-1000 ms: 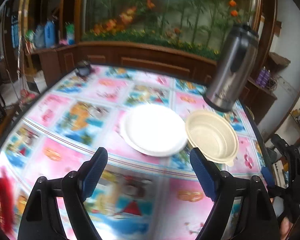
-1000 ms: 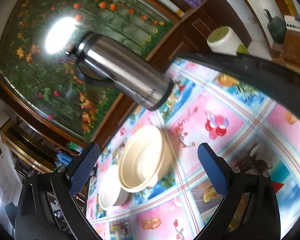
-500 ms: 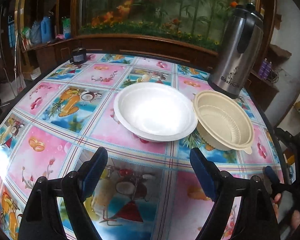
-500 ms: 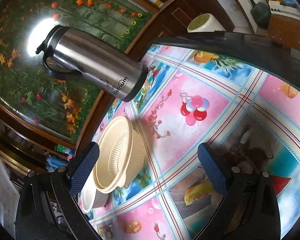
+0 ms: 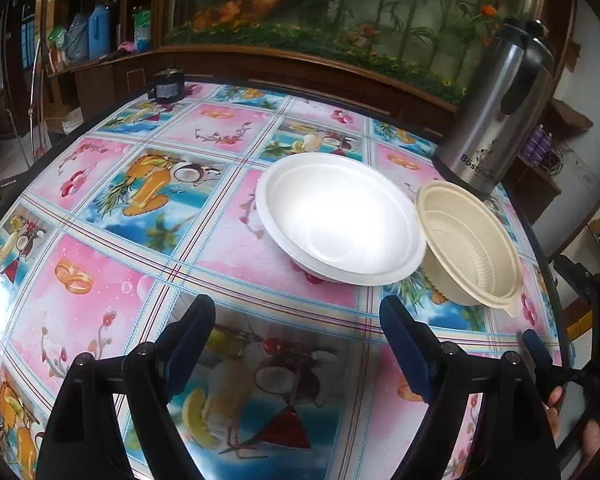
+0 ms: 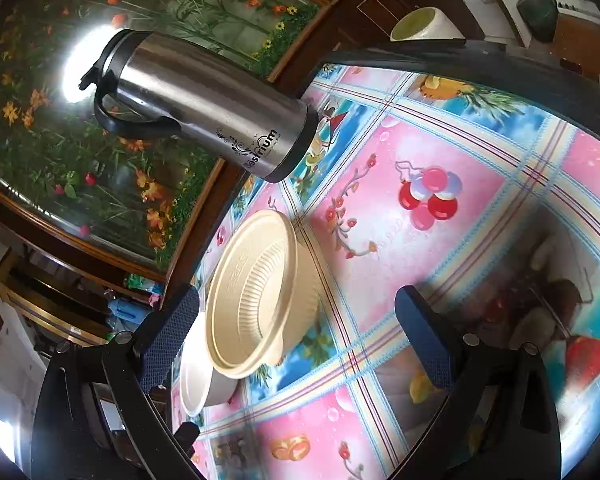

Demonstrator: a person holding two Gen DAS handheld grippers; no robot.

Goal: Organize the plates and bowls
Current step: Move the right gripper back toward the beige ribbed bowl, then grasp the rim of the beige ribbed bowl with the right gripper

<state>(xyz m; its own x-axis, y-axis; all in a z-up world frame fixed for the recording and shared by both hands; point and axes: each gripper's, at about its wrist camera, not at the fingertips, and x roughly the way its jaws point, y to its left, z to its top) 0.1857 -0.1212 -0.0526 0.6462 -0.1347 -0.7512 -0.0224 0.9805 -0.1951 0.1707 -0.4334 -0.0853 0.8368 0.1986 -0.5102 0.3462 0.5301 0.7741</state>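
Observation:
A white foam plate (image 5: 340,220) lies on the round table with the fruit-print cloth (image 5: 148,216). A cream ribbed plastic bowl (image 5: 470,244) stands right beside it, its rim touching the plate's edge. My left gripper (image 5: 296,332) hovers open over the cloth in front of the plate, nothing between its fingers. In the right wrist view the cream bowl (image 6: 256,300) sits just past the left finger, with the white plate (image 6: 196,376) behind it. My right gripper (image 6: 296,340) is open and holds nothing. It also shows at the right edge of the left view, as the right gripper (image 5: 560,344).
A tall steel thermos jug (image 5: 500,108) stands behind the bowl near the table's far right edge. A small dark jar (image 5: 166,88) sits at the far edge. A flower mural and wooden cabinets (image 5: 300,68) run behind the table. A white pot (image 6: 424,28) stands beyond it.
Both grippers have sunk toward the table and come nearer the plate and bowl, which look larger now. The right view has rolled, so the bowl sits closer to the left finger. Jaws unchanged.

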